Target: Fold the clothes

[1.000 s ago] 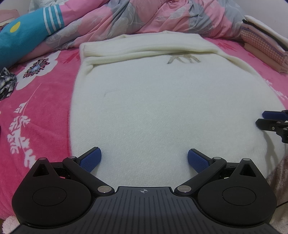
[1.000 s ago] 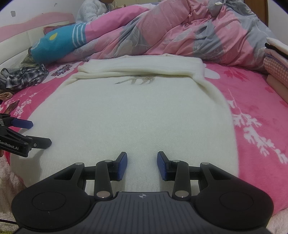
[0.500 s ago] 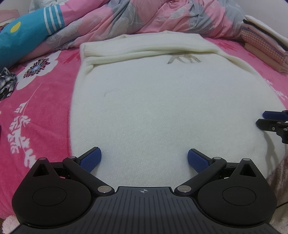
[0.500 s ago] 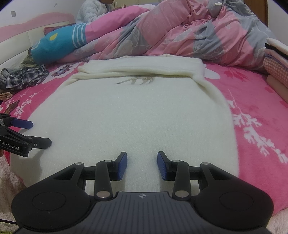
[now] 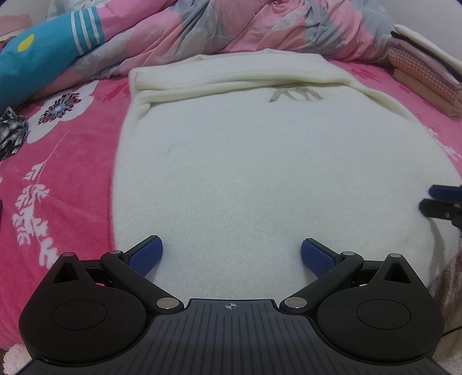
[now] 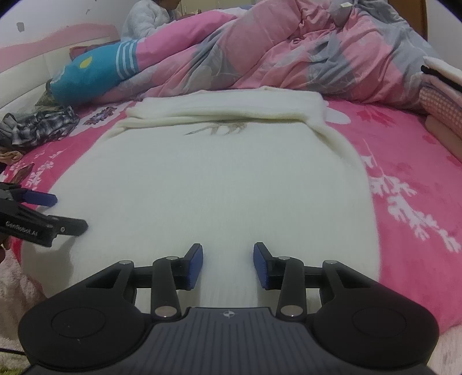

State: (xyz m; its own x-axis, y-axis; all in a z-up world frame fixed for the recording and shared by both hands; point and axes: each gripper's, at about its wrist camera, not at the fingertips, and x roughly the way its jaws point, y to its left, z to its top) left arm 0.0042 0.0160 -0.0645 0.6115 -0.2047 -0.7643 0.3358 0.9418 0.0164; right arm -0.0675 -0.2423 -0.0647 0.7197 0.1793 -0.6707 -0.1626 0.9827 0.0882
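Observation:
A cream knit sweater [image 5: 260, 173] lies flat on the pink floral bedspread [image 5: 66, 178], its sleeves folded across the far end near a small brown motif [image 5: 294, 94]. My left gripper [image 5: 231, 253] stands wide open over the near hem at the sweater's left side, with nothing pinched. My right gripper [image 6: 228, 259] hovers at the near hem [image 6: 228, 285] on the right side. Its jaws are opening, the knit lies between the blue pads [image 6: 194, 266], and they do not press on it. Each gripper shows at the edge of the other's view: left gripper [image 6: 43, 213], right gripper [image 5: 441, 202].
A rumpled pink and grey quilt [image 6: 288, 52] and a blue striped pillow [image 6: 92, 75] lie beyond the sweater. A plaid garment [image 6: 37, 129] sits far left. Folded clothes [image 5: 424, 66] are stacked at the right. A person [image 6: 147, 20] sits at the bed's far end.

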